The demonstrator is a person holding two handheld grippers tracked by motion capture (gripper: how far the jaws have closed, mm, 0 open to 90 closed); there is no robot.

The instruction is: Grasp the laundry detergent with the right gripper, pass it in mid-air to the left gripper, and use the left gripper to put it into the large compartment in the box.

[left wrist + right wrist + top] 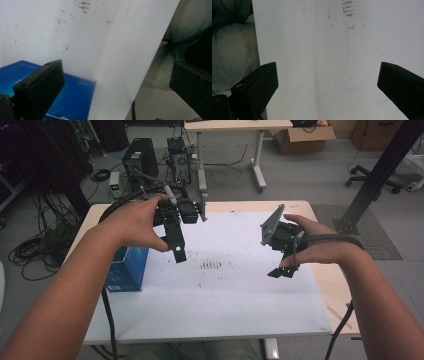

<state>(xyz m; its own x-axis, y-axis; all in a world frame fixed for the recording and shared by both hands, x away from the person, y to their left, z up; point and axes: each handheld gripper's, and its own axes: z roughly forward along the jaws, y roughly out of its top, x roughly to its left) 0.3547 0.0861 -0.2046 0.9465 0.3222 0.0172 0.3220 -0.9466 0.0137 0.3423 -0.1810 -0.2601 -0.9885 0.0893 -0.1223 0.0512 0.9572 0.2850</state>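
Note:
Both grippers hover over a white sheet (235,295) that covers the table top. My left gripper (177,251), held from above by a hand, points down near the sheet's left part; its jaws stand wide apart with nothing between them (115,85). A blue box (127,267) lies just left of it, partly under the forearm, and its lid shows behind the left jaw (75,97). My right gripper (282,271) hangs over the sheet's right part, open and empty (328,85). Small brown stains (211,265) mark the sheet between the two grippers.
Bare wood table edge (332,290) shows right of the sheet. Beyond the table stand a black computer tower (140,157), a second table (235,125), a cardboard box (300,137) and a chair base (372,177). Cables lie on the floor at left. The person's jeans (232,50) show below the near edge.

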